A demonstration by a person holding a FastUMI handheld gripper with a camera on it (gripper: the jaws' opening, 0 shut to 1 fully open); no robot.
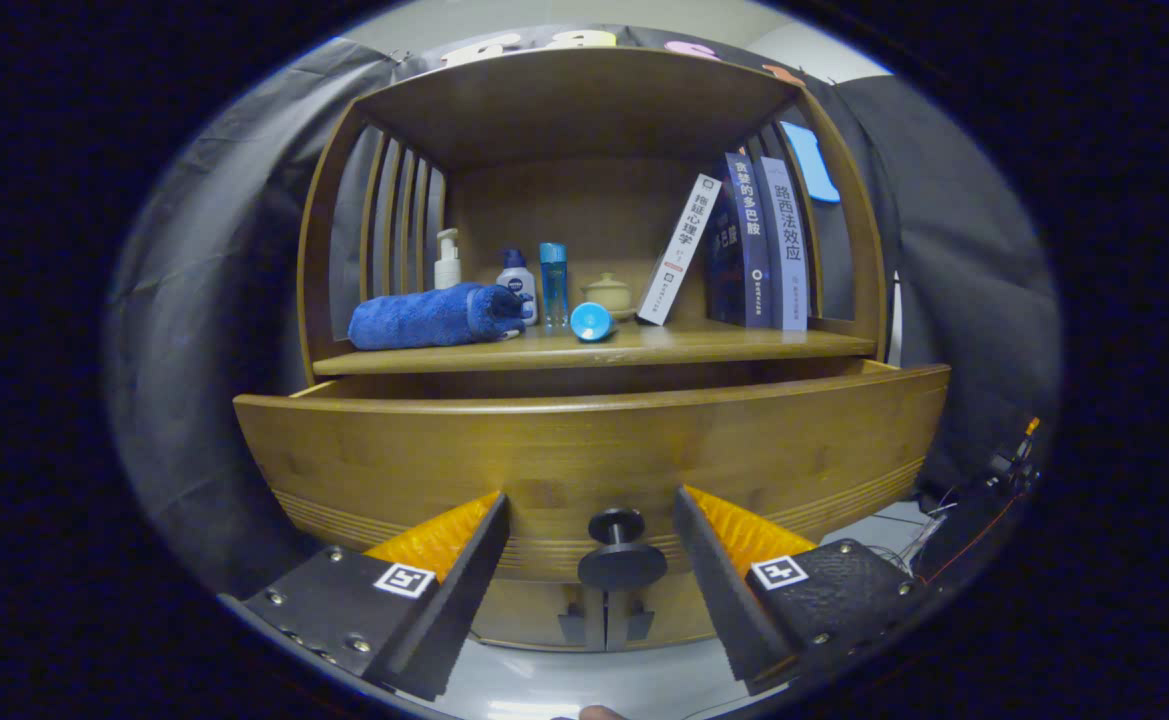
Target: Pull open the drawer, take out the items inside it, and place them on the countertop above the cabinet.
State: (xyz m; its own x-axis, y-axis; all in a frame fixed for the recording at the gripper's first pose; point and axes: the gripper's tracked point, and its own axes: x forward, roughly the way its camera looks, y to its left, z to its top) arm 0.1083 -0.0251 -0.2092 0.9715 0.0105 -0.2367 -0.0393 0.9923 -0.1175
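A wooden cabinet stands in front of me. Its drawer (594, 450) is pulled out a little, with a dark gap under the countertop (644, 350). The drawer's round black knob (620, 550) sits between my fingers. My gripper (592, 520) is open, a finger on each side of the knob with space to spare, touching nothing. The inside of the drawer is hidden behind its front panel.
On the countertop lie a rolled blue towel (436, 316), a pump bottle (447, 259), a white bottle (516, 280), a blue bottle (553, 283), a blue cap (591, 322), a small pot (608, 293) and three books (744, 245). Cables (984, 500) hang at the right.
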